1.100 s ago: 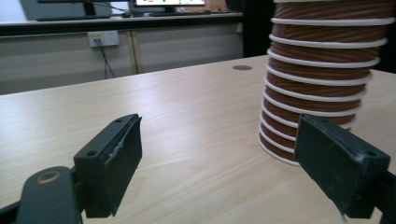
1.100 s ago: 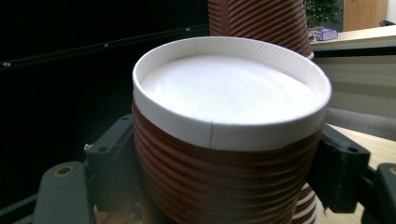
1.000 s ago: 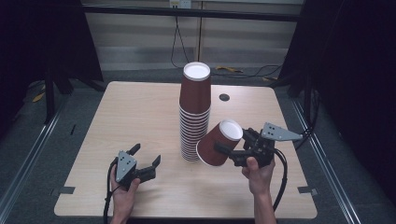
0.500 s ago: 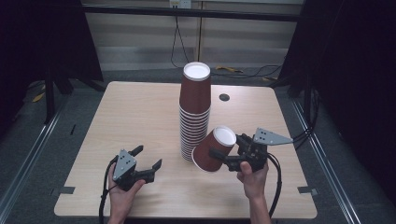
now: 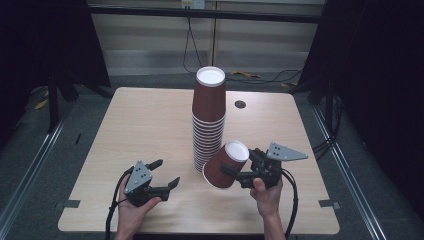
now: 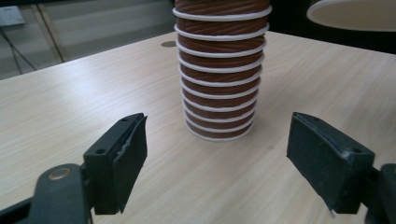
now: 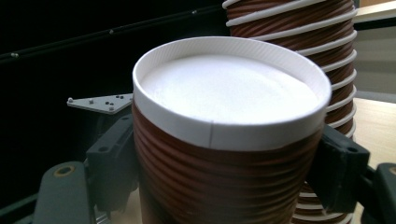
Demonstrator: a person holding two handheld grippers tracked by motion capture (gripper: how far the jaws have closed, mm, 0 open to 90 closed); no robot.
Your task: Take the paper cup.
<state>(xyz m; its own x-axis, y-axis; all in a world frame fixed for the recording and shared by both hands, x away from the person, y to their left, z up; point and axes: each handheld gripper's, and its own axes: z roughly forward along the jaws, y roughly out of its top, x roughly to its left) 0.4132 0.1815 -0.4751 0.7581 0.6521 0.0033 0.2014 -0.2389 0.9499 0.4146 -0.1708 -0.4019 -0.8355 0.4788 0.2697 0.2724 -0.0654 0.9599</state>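
A tall stack of brown ribbed paper cups (image 5: 209,120) stands upside down at the table's middle. Just right of its foot hangs a single brown cup (image 5: 225,166), tilted with its white base up, and my right gripper (image 5: 238,164) is shut on its sides. In the right gripper view the cup (image 7: 224,154) sits between the jaws, with the stack (image 7: 308,42) behind it. My left gripper (image 5: 166,172) is open near the front edge, left of the stack. In the left gripper view the jaws stand wide apart and aim at the stack (image 6: 220,79).
A small dark round hole (image 5: 240,104) sits in the tabletop (image 5: 145,125) behind and right of the stack. Cables lie on the floor beyond the far edge. Dark curtains flank the table on both sides.
My right gripper has carried the tilted cup a little lower and left, toward the foot of the stack. The left gripper has barely shifted.
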